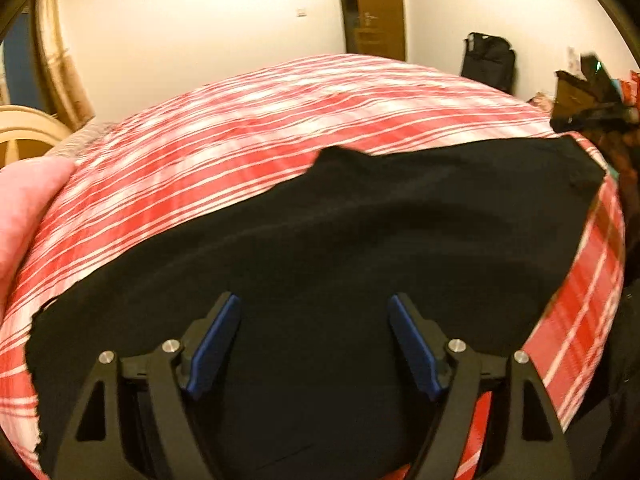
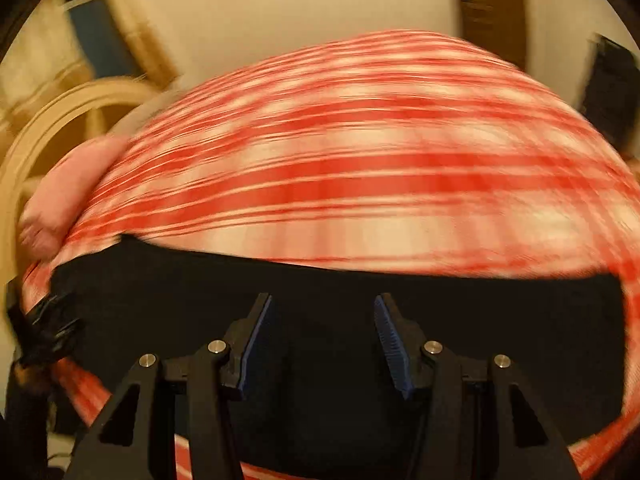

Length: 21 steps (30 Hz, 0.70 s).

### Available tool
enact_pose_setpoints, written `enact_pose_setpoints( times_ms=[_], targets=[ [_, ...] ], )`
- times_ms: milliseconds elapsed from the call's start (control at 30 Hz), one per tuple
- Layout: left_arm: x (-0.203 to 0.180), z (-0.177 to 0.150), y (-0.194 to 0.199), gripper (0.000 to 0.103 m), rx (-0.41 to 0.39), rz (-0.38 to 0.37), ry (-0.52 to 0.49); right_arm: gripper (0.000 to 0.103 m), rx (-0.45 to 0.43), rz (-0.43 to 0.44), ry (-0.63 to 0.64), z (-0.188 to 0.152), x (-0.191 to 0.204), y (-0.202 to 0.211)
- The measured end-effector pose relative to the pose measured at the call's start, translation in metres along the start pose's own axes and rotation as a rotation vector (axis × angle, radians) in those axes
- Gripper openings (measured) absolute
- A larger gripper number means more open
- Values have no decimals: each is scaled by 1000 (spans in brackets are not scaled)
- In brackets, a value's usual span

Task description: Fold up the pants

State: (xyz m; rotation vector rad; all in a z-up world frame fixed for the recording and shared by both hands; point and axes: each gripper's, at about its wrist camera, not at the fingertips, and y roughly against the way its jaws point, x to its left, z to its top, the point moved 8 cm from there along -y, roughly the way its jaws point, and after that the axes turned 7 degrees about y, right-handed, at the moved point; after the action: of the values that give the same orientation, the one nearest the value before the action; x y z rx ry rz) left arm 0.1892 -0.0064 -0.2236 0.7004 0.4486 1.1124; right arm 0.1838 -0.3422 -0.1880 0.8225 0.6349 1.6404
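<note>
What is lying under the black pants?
The black pants lie on a red and white striped bed cover, which shows around them. The part of the cover directly beneath the pants is hidden.

bare plaid bedspread (image 1: 280, 120) beyond black pants (image 1: 360, 240), pink pillow (image 1: 24, 208) crowding left edge

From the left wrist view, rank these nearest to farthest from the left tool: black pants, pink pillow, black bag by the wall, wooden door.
1. Black pants: directly under and ahead of the open left tool.
2. Pink pillow: far left, at the bed's edge.
3. Black bag: right, standing against the far wall.
4. Wooden door: centre, in the far wall; close to the bag's depth, so this ranking is uncertain.
</note>
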Motion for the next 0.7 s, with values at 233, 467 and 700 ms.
enact_pose_setpoints(
  times_ms=[233, 467, 700],
  targets=[
    [34, -10, 15, 86, -24, 69, 59, 54, 66, 302, 187, 49, 152, -72],
    [96, -15, 35, 89, -47, 164, 126, 54, 169, 467, 160, 79, 243, -143],
    [175, -21, 27, 94, -2, 260, 245, 11, 314, 499, 114, 80, 270, -198]
  ],
)
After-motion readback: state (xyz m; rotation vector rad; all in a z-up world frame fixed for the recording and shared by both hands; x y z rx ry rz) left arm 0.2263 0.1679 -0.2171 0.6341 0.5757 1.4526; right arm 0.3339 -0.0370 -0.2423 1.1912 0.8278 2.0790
